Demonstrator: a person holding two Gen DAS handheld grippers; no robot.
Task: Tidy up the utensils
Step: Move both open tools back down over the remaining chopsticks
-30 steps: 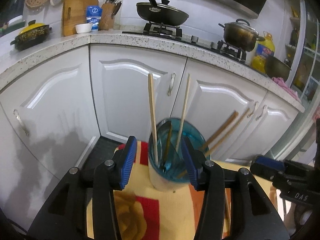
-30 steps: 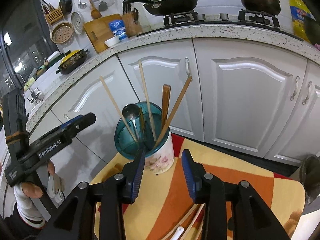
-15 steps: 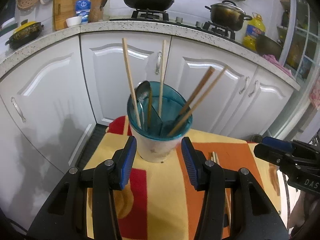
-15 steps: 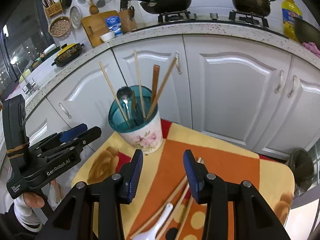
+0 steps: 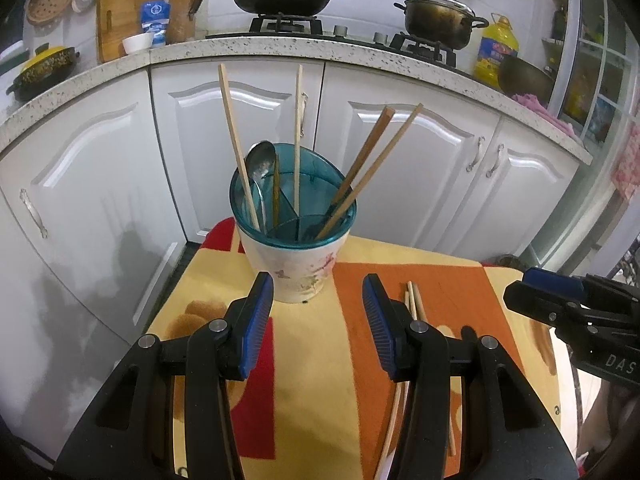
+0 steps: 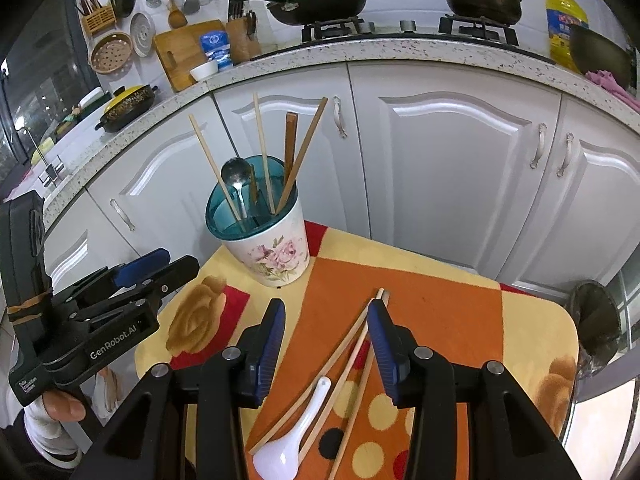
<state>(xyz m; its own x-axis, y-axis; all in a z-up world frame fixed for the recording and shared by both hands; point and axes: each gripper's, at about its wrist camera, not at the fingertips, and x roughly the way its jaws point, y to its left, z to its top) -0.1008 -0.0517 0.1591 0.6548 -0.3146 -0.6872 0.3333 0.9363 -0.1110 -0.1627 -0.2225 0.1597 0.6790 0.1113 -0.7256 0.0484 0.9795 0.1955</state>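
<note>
Ahead of your left gripper (image 5: 318, 320), just beyond its blue pads, stands the floral utensil holder (image 5: 294, 268) with its teal insert, upright near the far edge of the small table (image 5: 304, 420) with the orange, yellow and red cloth. Your left jaws stand spread with nothing between them, and the holder is clear of both pads. Your right gripper (image 6: 326, 340) is also spread and pinching nothing; its jaws have just been opening a little. Under and between its fingers lie the loose chopsticks (image 6: 340, 352), their long axes running from the near edge of the table up and slightly to the right in the right wrist view, tips pointing towards the cabinets. Beside them lies a white plastic spoon (image 6: 292, 444), bowl nearest you, handle pointing away along much the same line. In the holder, two pale chopsticks (image 5: 236, 144) stand nearly upright, a brown pair (image 5: 372, 152) leans out to the right, and a metal spoon (image 5: 260, 164) sits bowl up beside them. Your left wrist view shows only the far ends of the loose chopsticks, peeping past the right finger, and none of the white spoon; the right wrist view shows them whole, along with your left gripper (image 6: 160, 276) at the table's left edge and your hand (image 6: 60, 404) holding it.
</note>
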